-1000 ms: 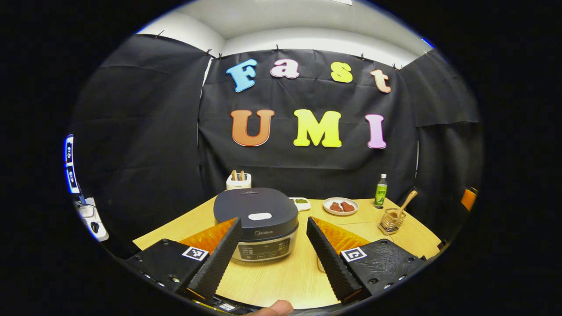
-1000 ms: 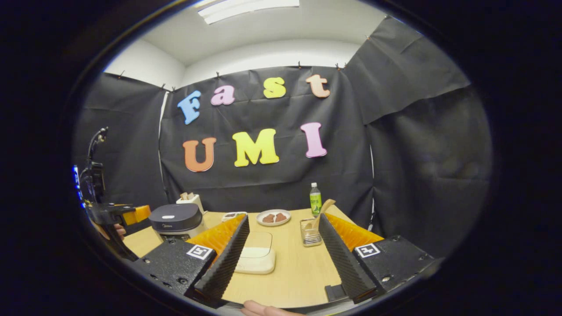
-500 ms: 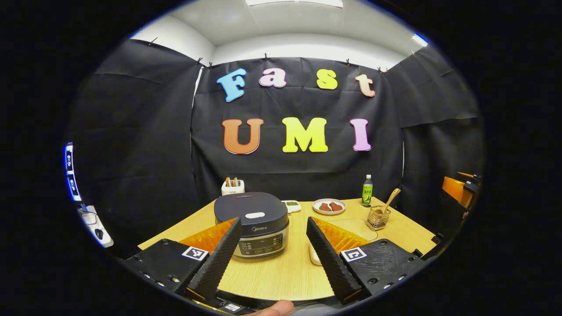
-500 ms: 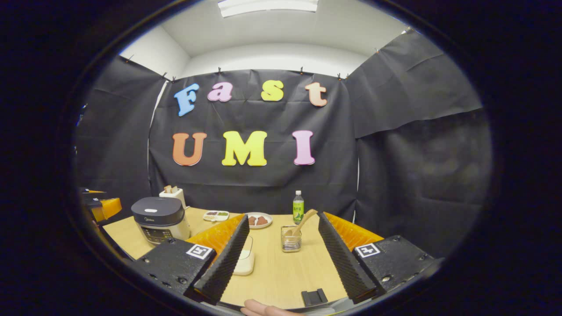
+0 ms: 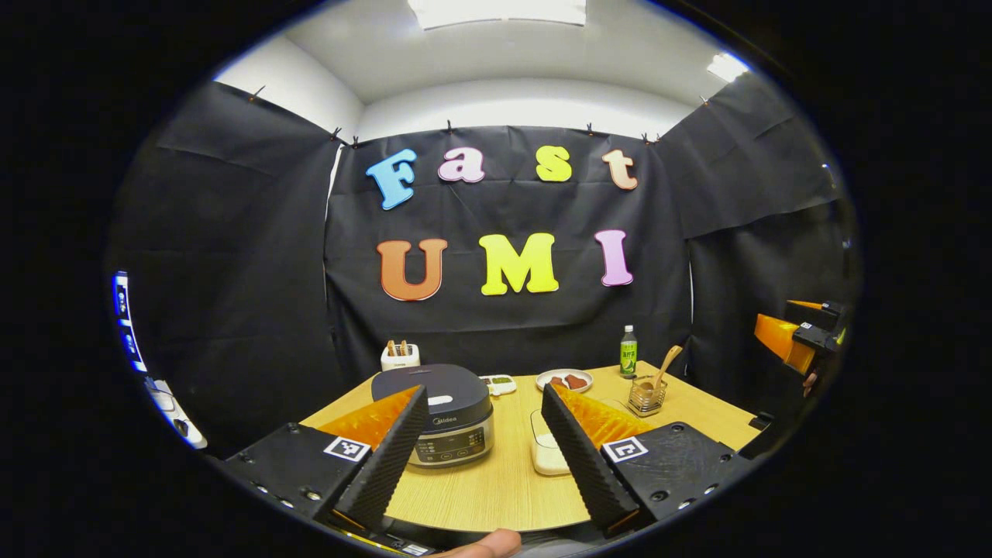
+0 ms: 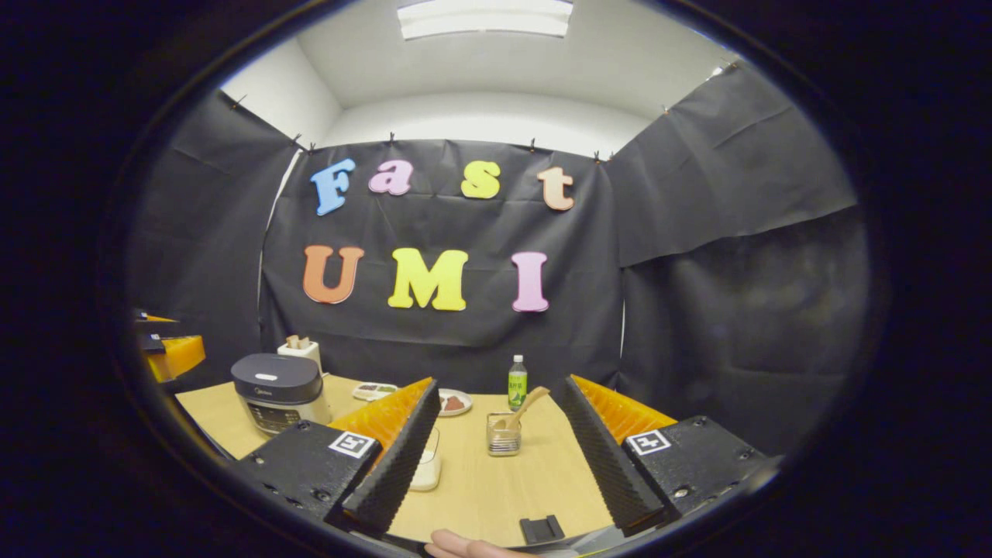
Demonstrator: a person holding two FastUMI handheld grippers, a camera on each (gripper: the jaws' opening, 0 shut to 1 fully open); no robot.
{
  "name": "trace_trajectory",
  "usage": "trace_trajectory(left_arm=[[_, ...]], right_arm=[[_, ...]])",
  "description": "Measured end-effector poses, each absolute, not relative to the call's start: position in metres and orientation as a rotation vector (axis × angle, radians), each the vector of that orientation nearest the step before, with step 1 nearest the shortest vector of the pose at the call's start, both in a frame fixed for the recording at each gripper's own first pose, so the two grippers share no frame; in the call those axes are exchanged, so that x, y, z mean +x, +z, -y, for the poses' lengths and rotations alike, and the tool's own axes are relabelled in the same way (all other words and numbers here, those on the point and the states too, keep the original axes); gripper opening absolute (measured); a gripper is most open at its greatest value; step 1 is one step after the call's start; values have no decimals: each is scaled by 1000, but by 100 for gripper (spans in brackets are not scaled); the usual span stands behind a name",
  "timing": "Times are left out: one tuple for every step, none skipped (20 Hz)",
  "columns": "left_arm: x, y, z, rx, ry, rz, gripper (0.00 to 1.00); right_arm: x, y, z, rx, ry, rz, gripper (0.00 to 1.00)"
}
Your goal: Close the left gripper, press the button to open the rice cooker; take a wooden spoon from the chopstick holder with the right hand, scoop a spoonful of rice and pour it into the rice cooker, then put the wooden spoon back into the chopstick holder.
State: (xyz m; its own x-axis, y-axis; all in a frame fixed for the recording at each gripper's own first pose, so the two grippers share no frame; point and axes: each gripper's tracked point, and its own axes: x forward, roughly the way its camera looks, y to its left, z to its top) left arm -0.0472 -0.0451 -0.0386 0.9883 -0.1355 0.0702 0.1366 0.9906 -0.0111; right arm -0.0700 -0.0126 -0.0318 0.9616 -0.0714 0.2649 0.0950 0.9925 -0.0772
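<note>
Table [image 5: 504, 480] | one rice cooker [image 5: 446, 415], lid down | one wooden spoon [image 6: 521, 409] | left tool [image 5: 482, 453], right tool [image 6: 496, 457] both spread, empty

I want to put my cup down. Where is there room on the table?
Bare wood runs along the near edge of the table, in front of the rice cooker, and right of the chopstick holder. The back is crowded: toaster, plate, bottle.
</note>
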Motion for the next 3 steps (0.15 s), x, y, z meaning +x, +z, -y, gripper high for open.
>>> trace_trajectory(left_arm=[[-48, -40, 49, -16, -146, 66, 93], [-50, -41, 51, -14, -154, 62, 94], [-48, -42, 50, -10, -150, 60, 94]], right_arm=[[-68, -34, 12, -86, -82, 262, 100], [-67, -36, 13, -81, -81, 256, 100], [-66, -37, 14, -75, -80, 252, 100]])
